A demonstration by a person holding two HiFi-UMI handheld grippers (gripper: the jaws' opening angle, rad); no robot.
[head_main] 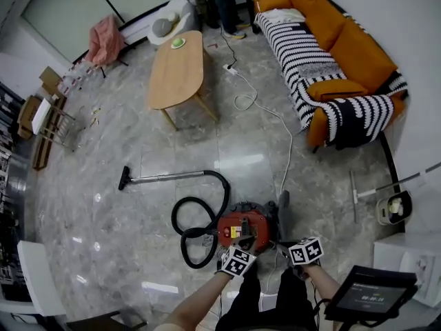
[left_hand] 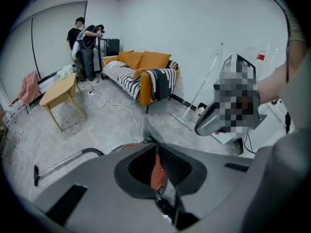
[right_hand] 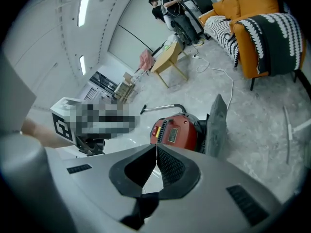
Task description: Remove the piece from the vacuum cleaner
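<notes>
Red vacuum cleaner sits on the floor. Left gripper and right gripper hover near it, both clenched and empty, probably not touching.

No writing is legible, even on the vacuum cleaner.

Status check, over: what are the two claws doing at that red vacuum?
Left gripper and right gripper both shut, empty, close to the vacuum cleaner. Piece not yet gripped. Coiled hose lies beside it; nothing blocks the approach.
</notes>
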